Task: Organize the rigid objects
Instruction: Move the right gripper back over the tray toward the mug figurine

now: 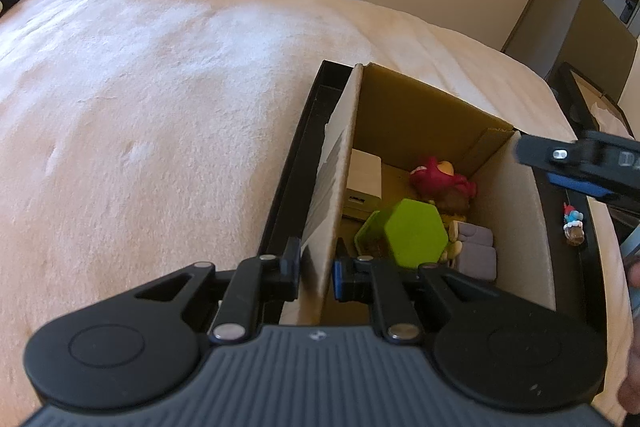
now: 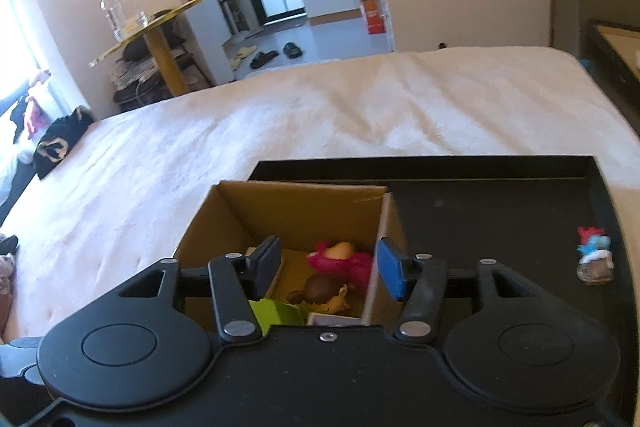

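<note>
A brown cardboard box stands on a black tray on the bed. My left gripper is shut on the box's near left wall. Inside lie a green hexagonal block, a pink plush toy, a white charger and grey blocks. My right gripper is open above the box, empty, its fingers straddling the box's right wall; it also shows in the left wrist view. A small blue-and-red figurine lies on the tray, right of the box.
The tray sits on a cream blanket covering the bed. A round yellow side table with a glass jar stands beyond the bed. A dark cap lies at the bed's left edge.
</note>
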A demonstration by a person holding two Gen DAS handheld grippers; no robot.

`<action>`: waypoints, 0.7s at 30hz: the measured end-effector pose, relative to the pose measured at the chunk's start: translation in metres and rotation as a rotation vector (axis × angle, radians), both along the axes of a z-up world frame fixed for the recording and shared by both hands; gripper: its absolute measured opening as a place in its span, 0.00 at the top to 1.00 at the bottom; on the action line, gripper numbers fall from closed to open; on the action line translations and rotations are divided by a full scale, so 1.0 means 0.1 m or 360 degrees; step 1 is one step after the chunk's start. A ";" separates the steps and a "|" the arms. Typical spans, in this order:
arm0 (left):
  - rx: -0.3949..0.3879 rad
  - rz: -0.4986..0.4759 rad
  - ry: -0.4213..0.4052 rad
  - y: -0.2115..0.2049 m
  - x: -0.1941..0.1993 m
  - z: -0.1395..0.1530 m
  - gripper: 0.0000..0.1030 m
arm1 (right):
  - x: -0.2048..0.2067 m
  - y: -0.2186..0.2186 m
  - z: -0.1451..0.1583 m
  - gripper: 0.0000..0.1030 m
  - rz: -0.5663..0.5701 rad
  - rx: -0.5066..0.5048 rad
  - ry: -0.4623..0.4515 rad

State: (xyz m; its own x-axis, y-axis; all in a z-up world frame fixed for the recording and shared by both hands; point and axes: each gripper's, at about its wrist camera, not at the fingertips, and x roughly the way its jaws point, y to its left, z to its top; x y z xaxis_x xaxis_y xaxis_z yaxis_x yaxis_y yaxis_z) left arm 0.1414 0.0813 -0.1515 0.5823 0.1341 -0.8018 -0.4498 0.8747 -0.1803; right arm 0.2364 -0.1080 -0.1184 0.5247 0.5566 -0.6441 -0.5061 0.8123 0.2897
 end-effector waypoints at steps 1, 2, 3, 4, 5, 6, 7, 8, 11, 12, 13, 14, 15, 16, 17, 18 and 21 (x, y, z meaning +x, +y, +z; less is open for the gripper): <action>-0.0001 -0.0001 0.0005 0.00 0.00 0.00 0.86 | 0.00 -0.04 0.02 0.48 -0.0007 0.0014 0.0004; -0.0004 0.0000 0.0010 0.00 0.01 0.01 0.86 | 0.00 -0.08 0.03 0.48 -0.0013 0.0020 0.0003; -0.0010 -0.0002 0.0013 0.01 0.02 0.01 0.86 | 0.00 -0.12 0.04 0.48 -0.0019 0.0019 -0.0001; -0.0013 -0.0002 0.0013 0.01 0.02 0.02 0.86 | -0.01 -0.16 0.04 0.48 -0.0024 0.0019 -0.0004; -0.0007 -0.0001 0.0011 0.01 0.03 0.04 0.86 | -0.01 -0.20 0.04 0.48 -0.0033 0.0022 -0.0003; 0.0001 -0.0002 0.0012 0.01 0.04 0.04 0.85 | 0.00 -0.22 0.04 0.48 -0.0043 0.0023 0.0001; 0.0010 -0.0003 0.0016 0.01 0.05 0.05 0.83 | 0.01 -0.26 0.03 0.48 -0.0058 0.0024 0.0006; 0.0014 -0.0003 0.0020 0.01 0.05 0.06 0.83 | 0.02 -0.29 0.03 0.48 -0.0069 0.0027 0.0012; 0.0016 -0.0004 0.0052 0.00 0.07 0.10 0.82 | 0.03 -0.41 0.01 0.48 -0.0102 0.0040 0.0022; 0.0013 -0.0008 0.0054 -0.01 0.07 0.12 0.81 | 0.03 -0.46 0.01 0.48 -0.0112 0.0048 0.0026; 0.0020 -0.0011 0.0053 -0.03 0.07 0.14 0.79 | 0.04 -0.50 0.01 0.48 -0.0122 0.0057 0.0033; 0.0032 -0.0012 0.0052 -0.04 0.07 0.16 0.75 | 0.05 -0.54 0.01 0.47 -0.0129 0.0062 0.0037; 0.0043 -0.0012 0.0051 -0.05 0.07 0.17 0.73 | 0.05 -0.57 0.00 0.47 -0.0135 0.0064 0.0038; 0.0047 -0.0008 0.0052 -0.06 0.07 0.18 0.68 | 0.06 -0.60 0.00 0.47 -0.0138 0.0063 0.0038; 0.0049 -0.0003 0.0054 -0.06 0.08 0.20 0.64 | 0.07 -0.63 -0.01 0.47 -0.0141 0.0063 0.0039; 0.0050 0.0001 0.0056 -0.07 0.08 0.21 0.63 | 0.08 -0.66 -0.02 0.46 -0.0149 0.0067 0.0043; 0.0061 0.0011 0.0071 -0.09 0.10 0.23 0.55 | 0.12 -0.76 -0.05 0.45 -0.0168 0.0076 0.0056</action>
